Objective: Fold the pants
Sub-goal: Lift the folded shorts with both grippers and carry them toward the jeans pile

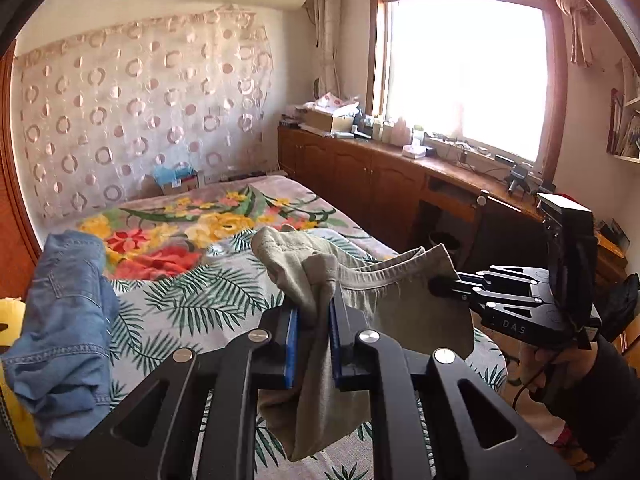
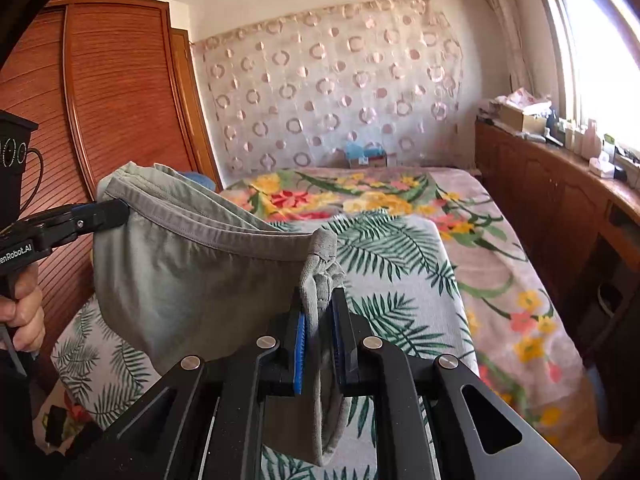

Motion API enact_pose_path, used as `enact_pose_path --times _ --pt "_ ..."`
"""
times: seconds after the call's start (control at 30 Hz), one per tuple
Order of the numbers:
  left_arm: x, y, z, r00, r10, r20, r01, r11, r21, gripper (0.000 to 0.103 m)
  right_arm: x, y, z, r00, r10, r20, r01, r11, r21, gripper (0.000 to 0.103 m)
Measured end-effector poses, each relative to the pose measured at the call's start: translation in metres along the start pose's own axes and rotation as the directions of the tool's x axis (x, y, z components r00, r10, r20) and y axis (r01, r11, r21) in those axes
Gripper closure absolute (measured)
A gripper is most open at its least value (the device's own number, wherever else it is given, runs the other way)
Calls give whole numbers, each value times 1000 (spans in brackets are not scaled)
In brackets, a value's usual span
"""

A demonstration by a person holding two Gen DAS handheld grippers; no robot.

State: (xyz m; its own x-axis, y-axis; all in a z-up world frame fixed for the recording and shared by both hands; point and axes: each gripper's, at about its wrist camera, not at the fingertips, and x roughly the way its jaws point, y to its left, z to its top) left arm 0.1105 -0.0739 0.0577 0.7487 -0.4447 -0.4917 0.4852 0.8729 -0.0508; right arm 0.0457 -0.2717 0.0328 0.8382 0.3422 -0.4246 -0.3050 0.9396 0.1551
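left gripper (image 1: 314, 312): jaws clamped on a bunched corner of the grey-green pants (image 1: 360, 276); blue pads press the cloth from both sides.
right gripper (image 2: 319, 320): jaws pinched on the other bunched corner of the pants (image 2: 192, 276).
pants: held up off the bed (image 1: 192, 288), waistband stretched in a sagging line between the two grippers, the rest hanging below.
hands: a hand (image 2: 24, 312) grips the left handle; a dark sleeve (image 1: 600, 392) is behind the right one.
bed: floral and palm-leaf cover, under the pants.
denim garment (image 1: 64, 320): crumpled on the bed's left side, apart from the pants.
surroundings: wooden cabinets (image 1: 360, 172) under a bright window (image 1: 464, 76).
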Motion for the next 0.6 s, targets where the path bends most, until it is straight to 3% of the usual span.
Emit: enact_pose_path --times 0.3,0.6 --pt "-30 6 12 997 35 76 -36 999 8 89 -31 25 6 996 4 90 2 998 -70 92" --pt "-61 14 20 986 74 152 -77 997 16 89 -30 31 5 988 27 150 -7 992 -129 92"
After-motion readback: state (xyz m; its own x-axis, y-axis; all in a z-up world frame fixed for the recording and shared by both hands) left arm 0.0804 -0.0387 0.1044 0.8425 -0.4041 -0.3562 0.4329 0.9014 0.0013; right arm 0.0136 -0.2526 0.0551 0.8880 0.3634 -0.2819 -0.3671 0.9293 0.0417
